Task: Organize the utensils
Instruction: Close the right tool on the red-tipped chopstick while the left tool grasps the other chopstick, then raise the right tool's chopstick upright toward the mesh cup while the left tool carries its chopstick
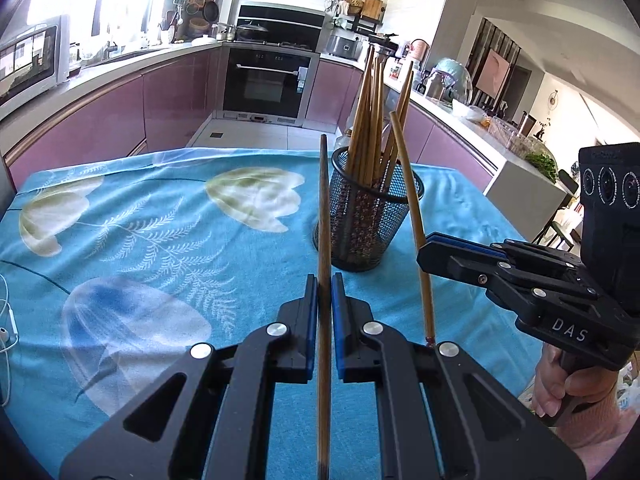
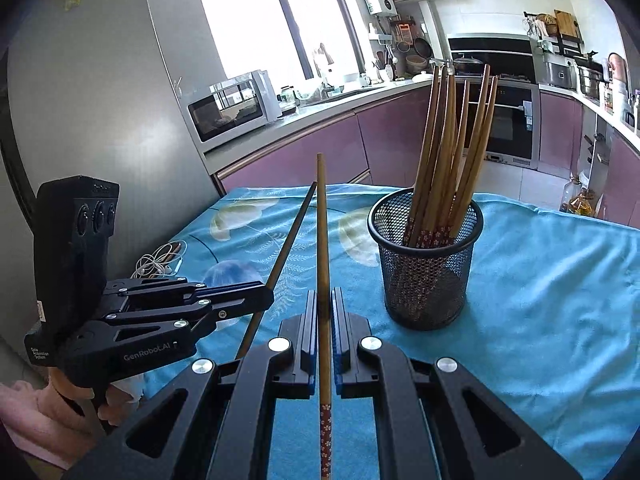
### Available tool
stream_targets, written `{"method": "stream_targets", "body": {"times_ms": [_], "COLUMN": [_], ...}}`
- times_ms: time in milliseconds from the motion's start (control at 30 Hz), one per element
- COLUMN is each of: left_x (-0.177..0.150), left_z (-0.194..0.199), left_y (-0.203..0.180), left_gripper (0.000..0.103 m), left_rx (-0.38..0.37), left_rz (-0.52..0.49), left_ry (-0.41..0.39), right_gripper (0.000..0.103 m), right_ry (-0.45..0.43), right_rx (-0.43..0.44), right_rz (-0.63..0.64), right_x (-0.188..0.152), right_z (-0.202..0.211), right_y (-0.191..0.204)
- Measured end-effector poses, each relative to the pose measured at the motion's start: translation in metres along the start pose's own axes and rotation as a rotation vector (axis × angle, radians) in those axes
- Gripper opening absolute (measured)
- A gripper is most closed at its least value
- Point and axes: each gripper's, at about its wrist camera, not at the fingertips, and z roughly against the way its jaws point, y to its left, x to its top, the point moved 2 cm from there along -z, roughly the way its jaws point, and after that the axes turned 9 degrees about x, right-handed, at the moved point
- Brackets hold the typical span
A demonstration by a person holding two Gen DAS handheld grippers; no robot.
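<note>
Jaws of left gripper and right gripper each clamp one chopstick, tips raised, mesh holder ahead-right of both, right gripper nearer, judging by view.

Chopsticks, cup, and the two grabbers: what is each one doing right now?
Left gripper: jaws shut on a dark chopstick.
Right gripper: jaws shut on a light chopstick.
Mesh cup: upright on the blue cloth, holding a bunch of chopsticks.
Oven: door closed.
</note>
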Motion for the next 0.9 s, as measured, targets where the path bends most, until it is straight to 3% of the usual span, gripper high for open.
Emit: {"method": "stream_targets", "body": {"times_ms": [600, 900], "left_x": [0.006, 0.004], "left_z": [0.017, 0.007], "left_y": [-0.004, 0.002], "left_gripper": [0.008, 0.008], "left_rx": [-0.036, -0.016], "left_rz": [-0.005, 0.01], "left_ry": [-0.033, -0.017], "right_gripper": [0.005, 0.005], "right_ry": [-0.048, 0.029], "right_rx": [0.022, 0.022], "right_rz": [0.02, 0.01], "right_x": [0.003, 0.003], "right_z": [0.011, -0.019], "right_y": [0.006, 0.003]}}
